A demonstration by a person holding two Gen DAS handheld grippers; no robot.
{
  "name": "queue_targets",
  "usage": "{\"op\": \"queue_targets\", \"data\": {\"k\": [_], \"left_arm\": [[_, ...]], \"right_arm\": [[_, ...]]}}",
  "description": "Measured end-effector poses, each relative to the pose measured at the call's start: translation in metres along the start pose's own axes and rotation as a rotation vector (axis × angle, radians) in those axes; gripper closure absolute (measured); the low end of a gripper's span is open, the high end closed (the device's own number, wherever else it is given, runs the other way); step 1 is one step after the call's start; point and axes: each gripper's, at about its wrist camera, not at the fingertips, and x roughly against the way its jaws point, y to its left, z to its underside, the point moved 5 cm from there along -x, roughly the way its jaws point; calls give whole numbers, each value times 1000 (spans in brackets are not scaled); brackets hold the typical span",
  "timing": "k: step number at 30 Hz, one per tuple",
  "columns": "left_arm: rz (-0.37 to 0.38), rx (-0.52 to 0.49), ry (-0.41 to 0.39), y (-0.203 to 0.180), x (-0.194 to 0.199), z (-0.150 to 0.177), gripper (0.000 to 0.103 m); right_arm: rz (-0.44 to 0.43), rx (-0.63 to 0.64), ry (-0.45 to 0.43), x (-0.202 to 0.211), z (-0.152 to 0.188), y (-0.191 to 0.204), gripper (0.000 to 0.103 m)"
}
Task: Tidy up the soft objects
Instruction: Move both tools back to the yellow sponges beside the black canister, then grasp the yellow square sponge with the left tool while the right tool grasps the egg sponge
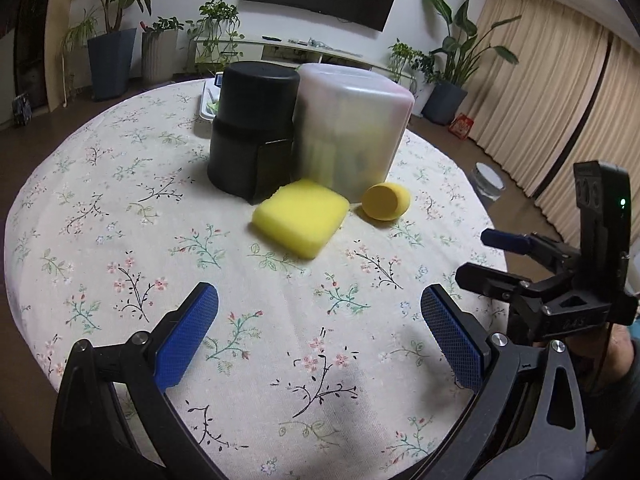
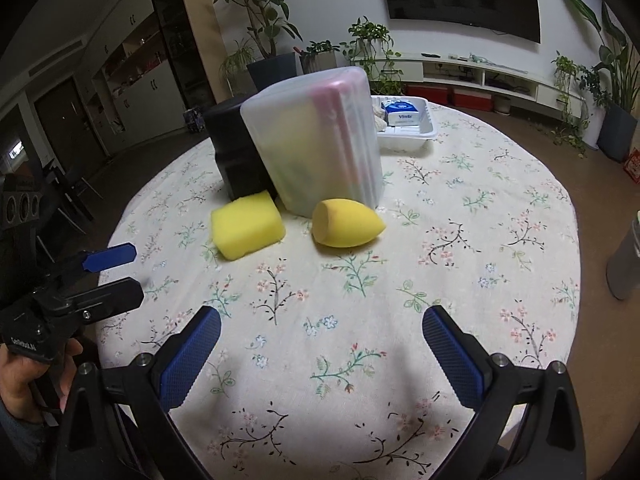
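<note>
A yellow rectangular sponge (image 1: 300, 222) (image 2: 247, 225) lies flat on the floral tablecloth in front of a black container (image 1: 254, 130) (image 2: 236, 152). A yellow egg-shaped sponge (image 1: 386, 201) (image 2: 346, 222) lies on its side to its right, by a translucent plastic container (image 1: 350, 128) (image 2: 316, 140) that holds soft items. My left gripper (image 1: 320, 304) (image 2: 118, 274) is open and empty, well short of the sponges. My right gripper (image 2: 322, 324) (image 1: 486, 258) is open and empty, also short of them.
A white tray (image 2: 404, 134) (image 1: 208, 100) with a blue-and-white pack stands behind the containers. The round table (image 1: 100, 200) drops off on all sides. A grey bin (image 2: 626, 264) stands on the floor at the right. Plants line the far wall.
</note>
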Motion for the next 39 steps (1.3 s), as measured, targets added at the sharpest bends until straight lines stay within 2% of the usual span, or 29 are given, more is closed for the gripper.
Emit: {"op": "queue_targets", "data": {"k": [6,16,22,24,31,34,36,38,39], "left_arm": [[-28,-52,22,-4,-15,-10,0],[-48,-44,114,10,-66,-31,0],[-48,-46,140,10,-88,-40,0],[-41,-31,155,12,-93,-39,0],[-66,-24,169,13,-100,-41,2],[-81,-27,174,12,-101,-42,2],[-92,-35,175,9,-102,-40,3],[-102,-22,164,12,-99,-40,10],[-103,-11,155,14,-97,-41,17]], "right_arm": [[15,8,17,-11,-12,-4,0],[16,28,82,-62,-47,-10,0],[47,24,143,-88,-48,-21,1],[40,10,159,-93,-46,-23,3],[87,21,126,-95,-50,-24,13],[112,63,126,-96,-50,-21,22],[96,72,115,-96,-51,-19,33],[74,72,109,-95,-52,-17,43],[66,81,107,-95,-52,-15,46]]}}
